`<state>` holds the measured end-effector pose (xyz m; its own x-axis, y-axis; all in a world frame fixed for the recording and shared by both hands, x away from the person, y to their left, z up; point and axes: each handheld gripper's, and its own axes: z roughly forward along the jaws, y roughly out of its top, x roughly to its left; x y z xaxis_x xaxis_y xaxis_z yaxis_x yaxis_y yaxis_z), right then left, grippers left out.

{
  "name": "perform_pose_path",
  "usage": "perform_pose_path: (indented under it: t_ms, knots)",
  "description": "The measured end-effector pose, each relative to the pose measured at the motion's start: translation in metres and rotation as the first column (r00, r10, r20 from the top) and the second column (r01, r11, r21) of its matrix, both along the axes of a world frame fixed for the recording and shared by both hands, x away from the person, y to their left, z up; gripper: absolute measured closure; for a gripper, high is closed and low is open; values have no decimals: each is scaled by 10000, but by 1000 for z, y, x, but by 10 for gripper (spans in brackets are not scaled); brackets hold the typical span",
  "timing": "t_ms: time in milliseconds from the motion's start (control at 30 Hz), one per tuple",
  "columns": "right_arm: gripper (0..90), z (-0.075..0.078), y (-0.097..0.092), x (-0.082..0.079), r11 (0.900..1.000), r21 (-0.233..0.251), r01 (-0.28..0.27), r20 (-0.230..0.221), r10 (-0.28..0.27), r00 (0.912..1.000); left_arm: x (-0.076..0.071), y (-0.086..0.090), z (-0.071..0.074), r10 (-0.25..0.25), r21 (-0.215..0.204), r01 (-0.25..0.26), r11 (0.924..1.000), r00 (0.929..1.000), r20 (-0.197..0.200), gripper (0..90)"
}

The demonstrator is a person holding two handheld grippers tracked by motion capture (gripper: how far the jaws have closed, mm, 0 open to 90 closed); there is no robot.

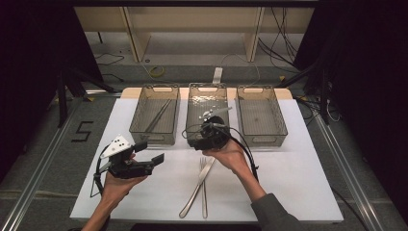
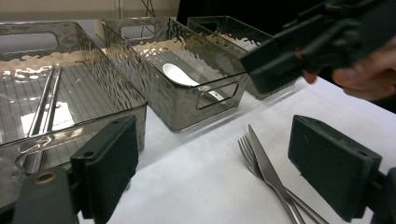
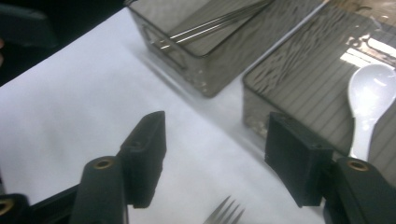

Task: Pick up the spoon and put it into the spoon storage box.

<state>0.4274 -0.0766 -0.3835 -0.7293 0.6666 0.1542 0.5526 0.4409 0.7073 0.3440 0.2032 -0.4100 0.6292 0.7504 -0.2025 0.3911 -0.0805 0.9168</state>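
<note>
On the white desk (image 1: 298,192) in the high view, three clear bins are lined up at the far edge: chopsticks (image 1: 159,115) are seen in the left bin (image 1: 155,137), the middle bin (image 1: 191,110) is partly covered by the right gripper (image 1: 210,129), and nothing can be made out in the right bin (image 1: 281,125). A fork (image 1: 203,185) and a knife (image 1: 198,186) are left crossed on the desk, just below the right hand. The left gripper (image 1: 149,152) is held off to the left with its jaws apart and nothing between them. A "5" (image 1: 82,131) is marked on the floor at the left; no other writing can be read.

In the left gripper view, the jaws are seen wide apart and bare, and a white spoon (image 2: 180,74) is shown lying in the middle bin.

In the right gripper view, the jaws are parted with nothing clamped, held over the desk just beside the near rim of the middle bin; the spoon lies inside that bin and the fork's tines show at the bottom edge.

The sorting is judged partly done: chopsticks and spoon are binned, while fork and knife are yet to be placed.
</note>
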Motion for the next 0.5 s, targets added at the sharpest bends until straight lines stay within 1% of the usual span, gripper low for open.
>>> perform_pose_path:
  t_ms: [133, 200, 300, 400, 467, 500]
  knots:
    - [378, -3, 0, -16, 9994, 142, -330, 90, 329, 9994, 0, 0, 0, 13, -33, -13, 10000, 10000, 2, 157]
    - [378, -4, 0, -24, 9989, 155, -441, 100, 439, 9990, 0, 0, 0, 4, 28, -4, 10000, 10000, 2, 157]
    - [377, -10, 0, -32, 9988, 30, -482, 257, 481, 9985, 0, 0, 0, 9, 10, -9, 10000, 10000, 6, 157]
    - [374, -17, -1, -38, 9985, 40, -546, 72, 545, 9985, 0, 0, 0, 19, 22, -19, 10000, 10000, 5, 157]
    - [368, -20, -1, -41, 9979, -84, -645, 23, 646, 9979, 0, 0, 0, 10, 14, -10, 10000, 10000, 12, 157]
    - [368, -21, -1, -44, 9978, -23, -656, 34, 656, 9978, 0, 0, 0, 13, 12, -13, 10000, 10000, 9, 157]
